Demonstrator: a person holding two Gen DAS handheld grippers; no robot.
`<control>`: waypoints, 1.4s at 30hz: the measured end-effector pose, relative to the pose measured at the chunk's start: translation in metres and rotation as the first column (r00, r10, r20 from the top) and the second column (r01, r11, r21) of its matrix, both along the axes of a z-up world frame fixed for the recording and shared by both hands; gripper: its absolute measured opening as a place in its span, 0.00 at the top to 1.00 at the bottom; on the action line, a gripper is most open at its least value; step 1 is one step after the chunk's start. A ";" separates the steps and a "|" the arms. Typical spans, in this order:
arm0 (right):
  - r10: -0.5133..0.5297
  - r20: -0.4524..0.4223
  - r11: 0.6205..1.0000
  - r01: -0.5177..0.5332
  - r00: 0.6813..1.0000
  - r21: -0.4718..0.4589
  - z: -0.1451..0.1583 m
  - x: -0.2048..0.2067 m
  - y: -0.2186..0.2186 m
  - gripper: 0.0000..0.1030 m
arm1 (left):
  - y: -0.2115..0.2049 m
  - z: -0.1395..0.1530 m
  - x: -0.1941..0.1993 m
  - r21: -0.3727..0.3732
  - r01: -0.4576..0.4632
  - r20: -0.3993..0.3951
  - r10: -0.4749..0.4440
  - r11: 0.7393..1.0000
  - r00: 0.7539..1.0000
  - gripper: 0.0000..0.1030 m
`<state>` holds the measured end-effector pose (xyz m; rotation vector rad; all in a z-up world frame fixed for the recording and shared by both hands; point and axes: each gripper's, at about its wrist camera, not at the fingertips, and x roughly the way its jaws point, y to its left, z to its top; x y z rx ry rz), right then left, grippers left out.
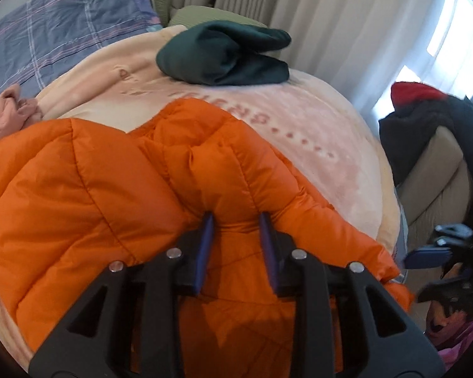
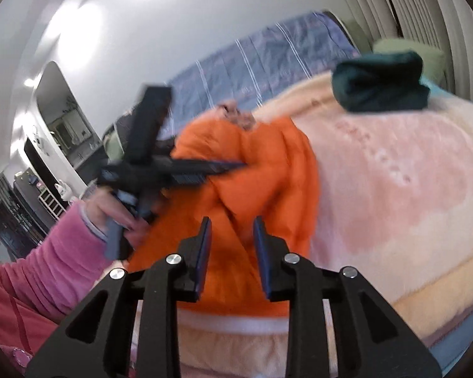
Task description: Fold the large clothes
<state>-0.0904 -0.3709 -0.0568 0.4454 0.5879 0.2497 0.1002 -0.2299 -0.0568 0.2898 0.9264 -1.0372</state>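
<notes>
An orange puffer jacket (image 1: 116,195) lies bunched on a cream and pink blanket (image 1: 315,132) on the bed. My left gripper (image 1: 236,219) presses its tips into the jacket, with the jaws apart and a ridge of orange fabric between them. It also shows in the right wrist view (image 2: 236,166), reaching onto the jacket (image 2: 268,170) from the left. My right gripper (image 2: 231,222) is open, hovering just above the jacket's near edge. It shows at the right edge of the left wrist view (image 1: 432,252).
A folded dark green garment (image 1: 227,53) sits at the far side of the blanket. A blue plaid quilt (image 1: 56,31) and a pink cloth (image 1: 6,113) lie at the left. A beige chair (image 1: 438,173) piled with dark clothes stands at the right, curtains behind.
</notes>
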 end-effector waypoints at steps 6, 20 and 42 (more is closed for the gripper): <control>-0.039 -0.115 0.994 0.027 0.993 -0.111 -0.032 0.027 0.023 0.75 | -0.002 -0.010 0.002 -0.015 -0.009 0.005 0.009 1.000 1.000 0.69; -0.069 -0.248 0.992 0.040 0.966 -0.120 -0.076 0.052 0.024 0.79 | -0.007 -0.024 0.004 -0.021 0.010 0.027 -0.009 1.000 1.000 0.69; -0.083 -0.243 0.981 0.036 0.966 -0.190 -0.074 0.049 0.033 0.78 | -0.016 -0.026 -0.007 0.067 -0.017 0.160 0.006 0.998 0.987 0.66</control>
